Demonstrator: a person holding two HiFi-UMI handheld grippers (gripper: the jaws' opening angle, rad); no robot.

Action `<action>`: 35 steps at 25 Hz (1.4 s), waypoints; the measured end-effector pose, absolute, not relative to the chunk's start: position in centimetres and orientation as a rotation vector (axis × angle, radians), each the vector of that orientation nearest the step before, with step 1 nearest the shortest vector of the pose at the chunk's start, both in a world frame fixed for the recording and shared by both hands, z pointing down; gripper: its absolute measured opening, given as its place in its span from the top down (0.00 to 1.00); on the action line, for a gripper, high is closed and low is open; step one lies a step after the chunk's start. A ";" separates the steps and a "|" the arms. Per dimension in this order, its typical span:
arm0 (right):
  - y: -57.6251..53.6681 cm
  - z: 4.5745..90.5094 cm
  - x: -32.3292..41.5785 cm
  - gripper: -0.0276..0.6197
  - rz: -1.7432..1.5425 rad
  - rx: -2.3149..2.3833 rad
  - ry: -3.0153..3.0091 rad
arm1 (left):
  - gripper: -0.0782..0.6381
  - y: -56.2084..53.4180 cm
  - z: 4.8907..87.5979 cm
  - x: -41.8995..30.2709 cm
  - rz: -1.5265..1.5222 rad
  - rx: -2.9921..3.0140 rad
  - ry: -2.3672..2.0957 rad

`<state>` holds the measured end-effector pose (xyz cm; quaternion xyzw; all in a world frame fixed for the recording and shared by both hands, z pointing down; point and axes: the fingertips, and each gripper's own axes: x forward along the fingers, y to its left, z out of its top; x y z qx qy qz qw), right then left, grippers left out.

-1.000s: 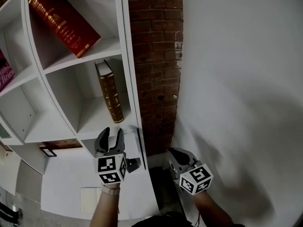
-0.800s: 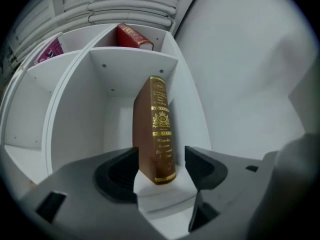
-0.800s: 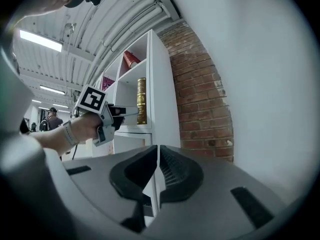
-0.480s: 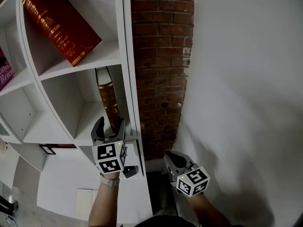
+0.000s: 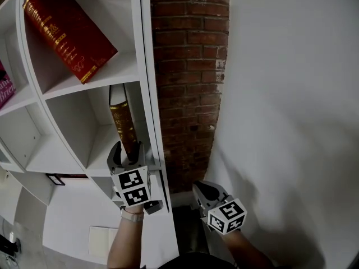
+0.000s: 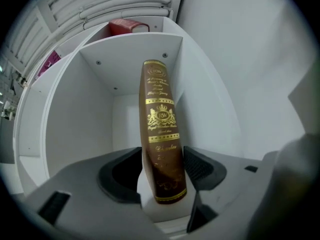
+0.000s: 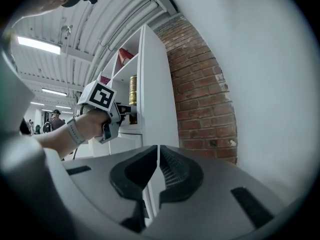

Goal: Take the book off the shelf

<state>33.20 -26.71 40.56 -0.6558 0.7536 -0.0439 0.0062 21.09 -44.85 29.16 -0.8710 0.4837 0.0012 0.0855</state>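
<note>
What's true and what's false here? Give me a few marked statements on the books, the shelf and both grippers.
1. The brown book stands between the fingers of the left gripper. True. The fingers have just been closing in and now sit against its spine.
2. The fingers of the right gripper are spread wide. False. They are together, with nothing between them.
3. The red book lies in the compartment below the brown book. False. It leans in the compartment above.
4. A brick wall runs beside the shelf. True.
</note>
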 end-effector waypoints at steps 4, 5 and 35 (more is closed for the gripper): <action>-26.7 41.0 33.1 0.92 -0.154 -2.042 2.368 | 0.57 -44.9 29.2 20.5 0.015 -2.611 1.448; -26.7 41.1 33.0 0.92 -0.155 -2.039 2.371 | 0.58 -44.8 29.2 20.4 0.014 -2.616 1.447; -25.5 41.6 31.5 0.92 -0.172 -2.050 2.357 | 0.48 -46.6 26.8 19.3 0.005 -2.678 1.399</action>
